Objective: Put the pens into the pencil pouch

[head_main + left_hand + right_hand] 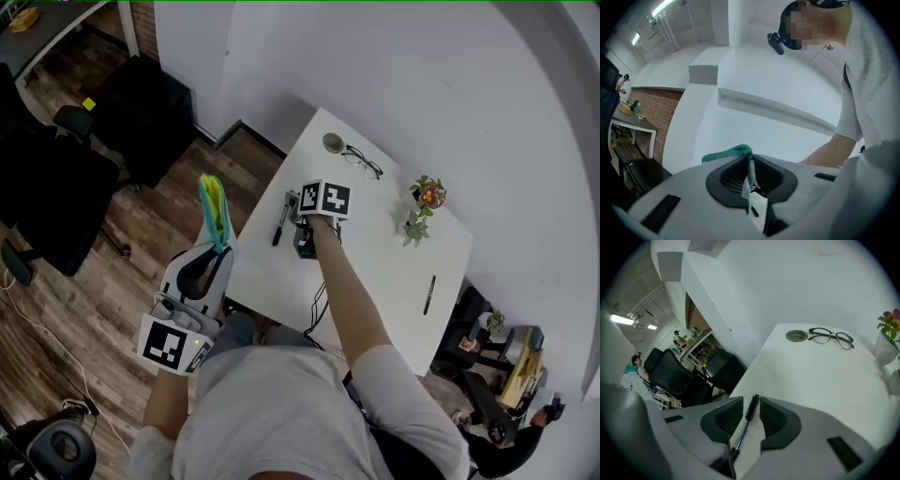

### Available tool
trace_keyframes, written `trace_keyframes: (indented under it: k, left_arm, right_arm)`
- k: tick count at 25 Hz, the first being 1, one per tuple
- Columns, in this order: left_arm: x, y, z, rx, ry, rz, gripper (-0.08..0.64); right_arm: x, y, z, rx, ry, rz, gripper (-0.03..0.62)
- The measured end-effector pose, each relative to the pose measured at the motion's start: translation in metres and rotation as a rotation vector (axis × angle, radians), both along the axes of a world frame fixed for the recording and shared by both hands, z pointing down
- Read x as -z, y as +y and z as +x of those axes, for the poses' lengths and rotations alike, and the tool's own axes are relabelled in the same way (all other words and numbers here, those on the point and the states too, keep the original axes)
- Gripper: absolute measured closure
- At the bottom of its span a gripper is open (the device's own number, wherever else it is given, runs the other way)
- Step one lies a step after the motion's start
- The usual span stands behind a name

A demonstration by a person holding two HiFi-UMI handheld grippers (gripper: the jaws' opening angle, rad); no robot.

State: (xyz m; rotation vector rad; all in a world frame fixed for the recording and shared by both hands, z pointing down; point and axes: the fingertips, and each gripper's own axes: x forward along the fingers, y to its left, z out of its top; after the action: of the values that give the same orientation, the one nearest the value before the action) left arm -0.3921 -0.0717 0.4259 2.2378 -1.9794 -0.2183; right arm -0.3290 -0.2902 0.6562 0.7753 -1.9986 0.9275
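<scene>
My left gripper (218,253) hangs beside the table's near-left edge, over the wooden floor, shut on the lower end of a green and yellow pencil pouch (214,206). In the left gripper view the teal fabric of the pouch (727,152) and its zipper pull are pinched in the left gripper (750,172). My right gripper (304,246) is low over the white table (375,262), just right of a black pen (279,225). In the right gripper view that pen (750,412) lies on the table in line with the gap of the right gripper (751,402), whose jaws stand apart. A second pen (429,293) lies at the table's right side.
Glasses (362,162) and a round grey disc (333,142) lie at the table's far corner. Two small potted plants (422,208) stand at the far right. Black office chairs (56,187) stand on the floor to the left.
</scene>
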Motion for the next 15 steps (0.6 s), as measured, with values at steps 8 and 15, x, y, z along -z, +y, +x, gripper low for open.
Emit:
trace_keyframes:
  k: [8,15]
  left_arm:
    - [-0.011,-0.001,-0.007,0.006,0.03,-0.019,0.506]
    - [-0.005,-0.013,0.003,-0.032,0.024,-0.003,0.506]
  right_arm:
    - [-0.018,-0.004,-0.002,0.037,0.128,0.052,0.523]
    - [0.009,-0.005,-0.001,0.009,-0.038,0.127,0.528]
